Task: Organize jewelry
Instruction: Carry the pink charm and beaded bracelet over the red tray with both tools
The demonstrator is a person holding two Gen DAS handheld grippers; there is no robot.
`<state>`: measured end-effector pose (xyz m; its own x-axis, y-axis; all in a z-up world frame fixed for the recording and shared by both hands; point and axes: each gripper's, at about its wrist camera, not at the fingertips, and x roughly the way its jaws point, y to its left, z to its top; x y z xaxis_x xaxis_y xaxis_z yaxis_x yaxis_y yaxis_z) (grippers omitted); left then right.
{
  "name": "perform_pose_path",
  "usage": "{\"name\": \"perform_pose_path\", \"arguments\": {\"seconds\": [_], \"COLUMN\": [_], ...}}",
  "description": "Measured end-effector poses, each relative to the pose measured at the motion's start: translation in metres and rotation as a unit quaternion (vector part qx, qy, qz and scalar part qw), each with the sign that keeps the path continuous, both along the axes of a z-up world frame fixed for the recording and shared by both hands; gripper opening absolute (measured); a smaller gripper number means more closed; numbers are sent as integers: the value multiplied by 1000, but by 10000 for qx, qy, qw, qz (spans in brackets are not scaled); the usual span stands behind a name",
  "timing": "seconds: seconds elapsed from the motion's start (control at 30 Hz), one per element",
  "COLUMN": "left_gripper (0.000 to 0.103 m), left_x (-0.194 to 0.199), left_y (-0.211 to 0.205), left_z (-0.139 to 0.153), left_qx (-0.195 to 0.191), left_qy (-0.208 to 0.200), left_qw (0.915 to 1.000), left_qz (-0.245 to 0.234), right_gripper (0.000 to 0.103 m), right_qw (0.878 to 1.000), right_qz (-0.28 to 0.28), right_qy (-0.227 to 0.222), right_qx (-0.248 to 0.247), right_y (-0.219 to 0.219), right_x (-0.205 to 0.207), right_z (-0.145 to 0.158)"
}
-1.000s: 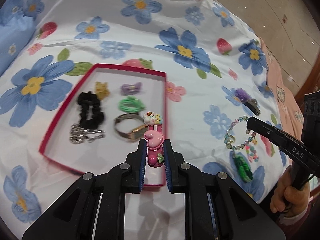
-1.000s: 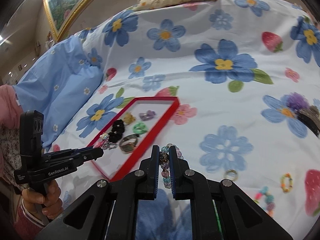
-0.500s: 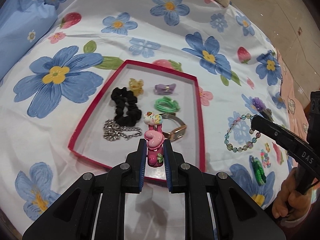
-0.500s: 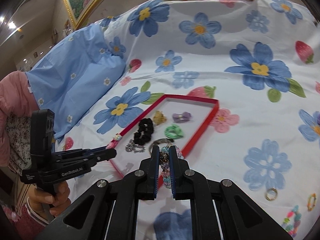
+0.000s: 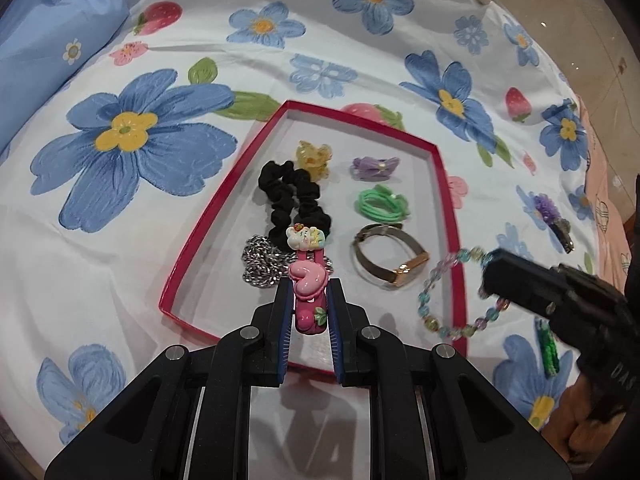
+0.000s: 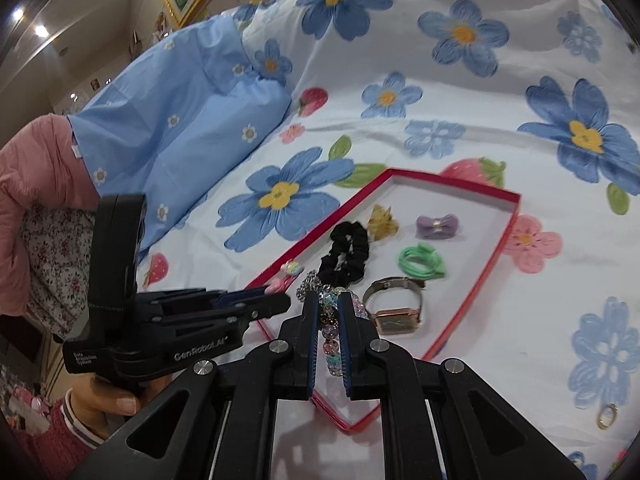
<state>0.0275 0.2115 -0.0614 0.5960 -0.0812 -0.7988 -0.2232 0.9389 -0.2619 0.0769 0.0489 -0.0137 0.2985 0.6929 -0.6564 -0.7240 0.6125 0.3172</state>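
Two pieces held over red tray (image 5: 448, 184) on the bed: left tool (image 5: 308, 300) clamps pink hair clip (image 5: 307, 280) above chain (image 5: 256, 264) w/ scrunchie (image 5: 280, 196) just behind; right tool (image 6: 329, 320) grips bead bracelet (image 5: 452, 280) at tray's near-right rim, by watch (image 5: 390, 260).

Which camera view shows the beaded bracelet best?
The left wrist view: the beaded bracelet hangs as an open loop from the right tongs. The right wrist view shows only a few beads between the tongs' fingers.
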Motion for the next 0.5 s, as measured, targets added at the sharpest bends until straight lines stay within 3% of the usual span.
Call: {"name": "perform_pose_path", "arguments": {"seconds": [0.5], "left_gripper": [15], "left_x": [19], "left_y": [5], "left_z": [-36], "left_qx": [-27], "left_qy": [448], "left_qw": [9990], "left_qz": [-35], "right_gripper": [9], "right_qw": [9958], "right_qz": [-77], "right_qy": [351], "right_qx": [-843], "right_y": [9], "right_x": [21], "right_z": [-56]}}
